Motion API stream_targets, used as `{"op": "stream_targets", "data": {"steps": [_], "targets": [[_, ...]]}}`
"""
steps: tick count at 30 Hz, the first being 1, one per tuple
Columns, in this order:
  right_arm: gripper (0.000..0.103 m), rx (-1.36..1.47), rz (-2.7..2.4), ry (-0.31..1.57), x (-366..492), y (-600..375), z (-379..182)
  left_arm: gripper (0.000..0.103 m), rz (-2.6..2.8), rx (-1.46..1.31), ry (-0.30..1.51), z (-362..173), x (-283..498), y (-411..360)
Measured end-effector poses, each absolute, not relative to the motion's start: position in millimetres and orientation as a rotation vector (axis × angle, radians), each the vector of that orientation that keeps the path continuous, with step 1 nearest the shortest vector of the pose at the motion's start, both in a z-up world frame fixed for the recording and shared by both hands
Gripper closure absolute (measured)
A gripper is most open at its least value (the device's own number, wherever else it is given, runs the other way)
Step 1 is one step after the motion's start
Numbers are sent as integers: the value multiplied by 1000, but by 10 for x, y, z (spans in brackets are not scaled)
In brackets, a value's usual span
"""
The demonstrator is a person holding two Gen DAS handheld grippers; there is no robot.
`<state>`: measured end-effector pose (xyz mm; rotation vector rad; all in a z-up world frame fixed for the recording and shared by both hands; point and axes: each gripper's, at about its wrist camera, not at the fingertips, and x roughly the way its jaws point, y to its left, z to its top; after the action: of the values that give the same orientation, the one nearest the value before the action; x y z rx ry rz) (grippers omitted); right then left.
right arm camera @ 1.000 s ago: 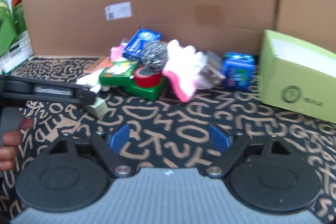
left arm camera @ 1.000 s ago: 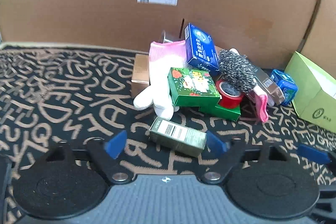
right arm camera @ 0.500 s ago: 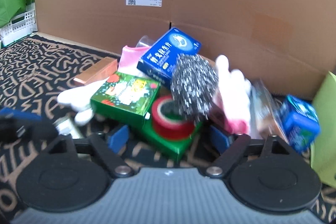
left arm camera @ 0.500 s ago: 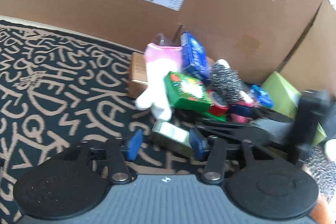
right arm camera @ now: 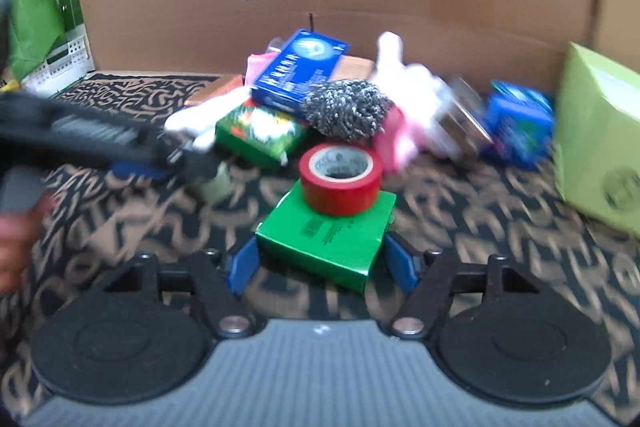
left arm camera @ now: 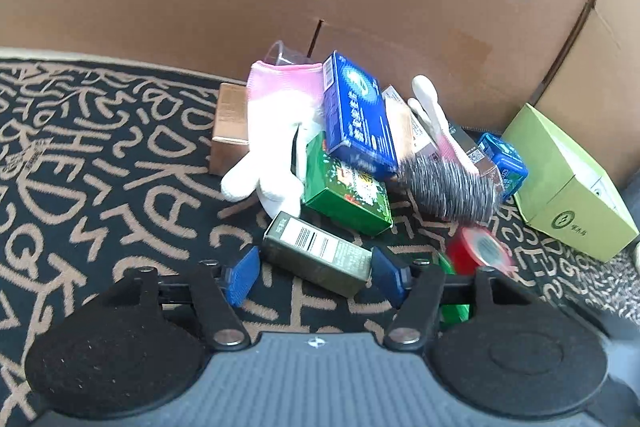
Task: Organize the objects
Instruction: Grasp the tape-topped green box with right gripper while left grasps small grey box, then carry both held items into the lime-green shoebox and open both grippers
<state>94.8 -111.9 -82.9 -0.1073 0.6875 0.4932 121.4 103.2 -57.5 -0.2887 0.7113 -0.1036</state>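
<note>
Grippers are now gripping boxes: right gripper [right arm camera: 320, 263] dragging green box [right arm camera: 328, 231] with red tape [right arm camera: 340, 179] out; left gripper [left arm camera: 314, 277] clamping olive box [left arm camera: 316, 253].

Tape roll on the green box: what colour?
Red; the tape roll shows best in the right wrist view, sitting on the green box.

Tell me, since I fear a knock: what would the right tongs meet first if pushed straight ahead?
The right tongs already straddle the green box carrying the red tape roll; beyond it, probably the steel scrubber.
</note>
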Motion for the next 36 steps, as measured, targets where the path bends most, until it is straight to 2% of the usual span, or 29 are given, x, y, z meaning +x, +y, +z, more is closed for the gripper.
{"op": "stream_targets", "data": {"steps": [7,9,10,11,12,13,14,17,20,22,23,26,27,30,31,32,34,36], "targets": [[36,-101,420,704,323,-1495,-746,40,-205,-177,692,-569,1100,888],[33,-78,379,709,280,-1569,-727,44,-266,-147,689,-567,926,848],[29,-66,355,708,252,-1602,-714,53,-309,-127,703,-573,833,835],[25,-60,338,708,250,-1624,-702,53,-330,-118,733,-588,777,814],[25,-56,328,696,236,-1641,-677,51,-326,-124,735,-596,695,818],[24,-53,328,677,218,-1661,-654,43,-311,-128,733,-582,613,828],[24,-49,334,662,214,-1660,-618,39,-306,-136,740,-561,560,841],[24,-25,351,614,232,-1627,-527,38,-325,-217,739,-481,534,880],[30,-34,343,609,340,-1557,-548,31,-289,-209,708,-446,675,775],[44,-34,325,611,413,-1529,-595,31,-238,-147,665,-461,804,678],[59,-24,316,609,435,-1545,-606,31,-228,-123,660,-476,871,652],[59,42,277,597,414,-1703,-594,32,-252,-99,677,-508,1021,630],[59,42,258,594,390,-1767,-585,34,-273,-101,679,-519,1036,628],[60,31,152,617,343,-1960,-608,52,-342,-72,685,-531,974,567],[60,32,120,631,335,-2019,-635,63,-370,-49,688,-513,916,531],[60,32,88,655,346,-2075,-673,67,-400,-37,702,-508,856,496],[58,40,87,690,344,-2141,-733,67,-460,-35,739,-531,754,441],[49,67,98,678,299,-2165,-714,67,-456,-6,736,-554,697,383]]}}
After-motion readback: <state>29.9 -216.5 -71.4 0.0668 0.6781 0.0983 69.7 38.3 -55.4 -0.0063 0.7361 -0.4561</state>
